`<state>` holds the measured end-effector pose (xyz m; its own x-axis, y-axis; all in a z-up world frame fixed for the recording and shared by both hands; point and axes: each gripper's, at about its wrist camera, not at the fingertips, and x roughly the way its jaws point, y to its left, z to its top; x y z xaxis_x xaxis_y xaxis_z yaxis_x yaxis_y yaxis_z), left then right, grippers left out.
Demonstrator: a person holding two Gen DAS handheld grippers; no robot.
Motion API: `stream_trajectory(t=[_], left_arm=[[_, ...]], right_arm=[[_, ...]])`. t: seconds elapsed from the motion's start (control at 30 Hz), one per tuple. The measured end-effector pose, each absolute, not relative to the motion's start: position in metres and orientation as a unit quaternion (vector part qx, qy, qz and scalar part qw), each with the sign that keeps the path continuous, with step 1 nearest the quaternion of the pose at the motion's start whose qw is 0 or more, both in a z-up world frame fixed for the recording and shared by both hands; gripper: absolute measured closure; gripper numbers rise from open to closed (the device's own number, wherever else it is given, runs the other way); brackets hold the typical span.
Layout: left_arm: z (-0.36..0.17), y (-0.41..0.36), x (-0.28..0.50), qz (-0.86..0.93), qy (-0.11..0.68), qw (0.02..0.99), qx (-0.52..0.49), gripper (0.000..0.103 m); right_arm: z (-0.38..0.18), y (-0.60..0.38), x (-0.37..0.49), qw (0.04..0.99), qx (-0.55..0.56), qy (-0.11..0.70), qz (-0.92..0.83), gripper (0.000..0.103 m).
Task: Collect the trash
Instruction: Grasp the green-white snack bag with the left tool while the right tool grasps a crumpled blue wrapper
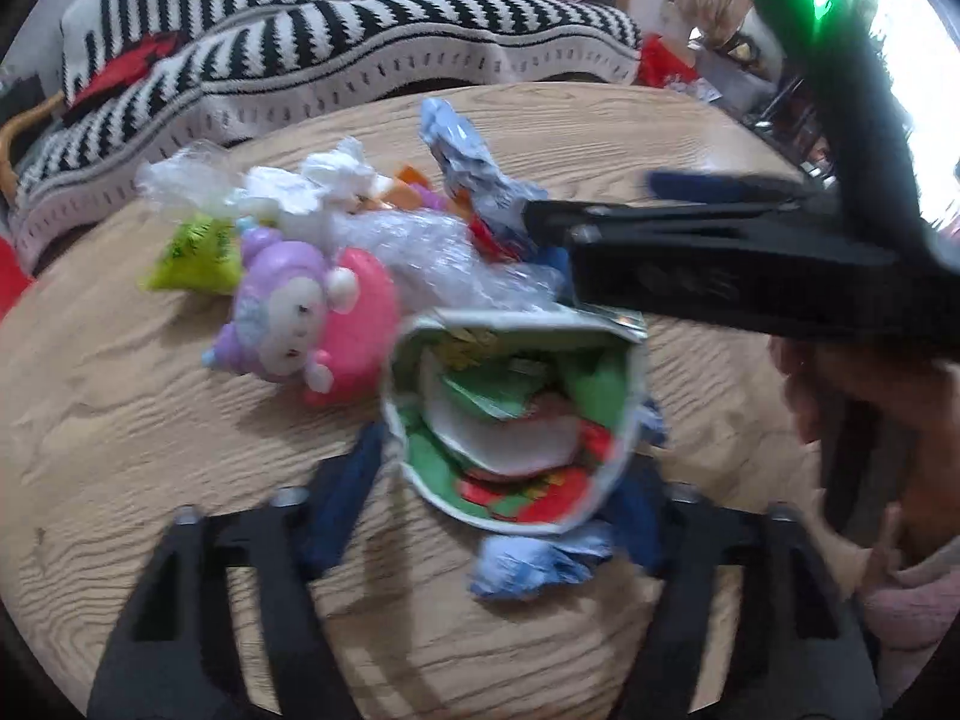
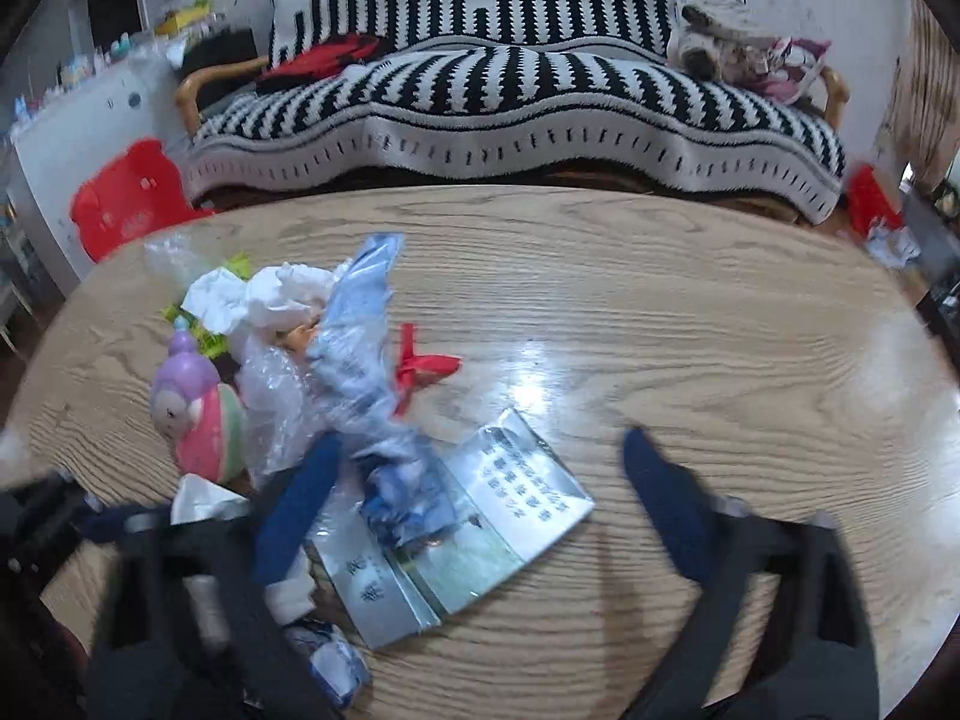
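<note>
My left gripper [image 1: 498, 498] is shut on a white paper cup [image 1: 510, 420] stuffed with green, red and white scraps, held over the wooden table [image 1: 150, 420]. A crumpled blue wrapper [image 1: 534, 564] hangs under the cup. My right gripper [image 2: 480, 480] is open over the table, its jaws wide apart either side of a flattened silver carton [image 2: 474, 534] and a blue-white plastic wrapper [image 2: 366, 348]. It also shows in the left wrist view [image 1: 606, 204], reaching in from the right above the cup. A pile of trash lies behind: white tissue [image 2: 264, 294], clear plastic [image 1: 420, 252], a yellow-green packet [image 1: 192, 252], a red ribbon [image 2: 420, 366].
A pink and purple plush toy [image 1: 306, 312] lies beside the cup and the trash pile. A black-and-white striped sofa [image 2: 510, 96] stands behind the table. A red plastic stool [image 2: 126, 198] is at the left of the table.
</note>
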<state>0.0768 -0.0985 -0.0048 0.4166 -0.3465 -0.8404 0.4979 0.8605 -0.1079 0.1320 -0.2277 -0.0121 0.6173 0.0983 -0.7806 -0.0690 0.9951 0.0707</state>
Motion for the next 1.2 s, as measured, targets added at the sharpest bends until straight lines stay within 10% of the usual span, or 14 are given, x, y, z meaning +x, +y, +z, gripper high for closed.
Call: stream_trajectory(t=[0.13,1.13,1.2], left_arm=[[-0.002,-0.099,0.074,-0.251,0.473,0.841,0.077,0.094],[0.014,-0.071,0.059,-0.235,0.456,0.856,0.062,0.095],[0.015,-0.071,0.055,-0.236,0.455,0.856,0.061,0.095]], right_arm=[[-0.02,-0.227,0.124,0.895,0.017,0.442,0.062,0.09],[-0.026,-0.307,-0.019,0.888,0.028,0.46,0.002,0.093],[-0.022,-0.309,-0.023,0.893,0.026,0.449,-0.014,0.068]])
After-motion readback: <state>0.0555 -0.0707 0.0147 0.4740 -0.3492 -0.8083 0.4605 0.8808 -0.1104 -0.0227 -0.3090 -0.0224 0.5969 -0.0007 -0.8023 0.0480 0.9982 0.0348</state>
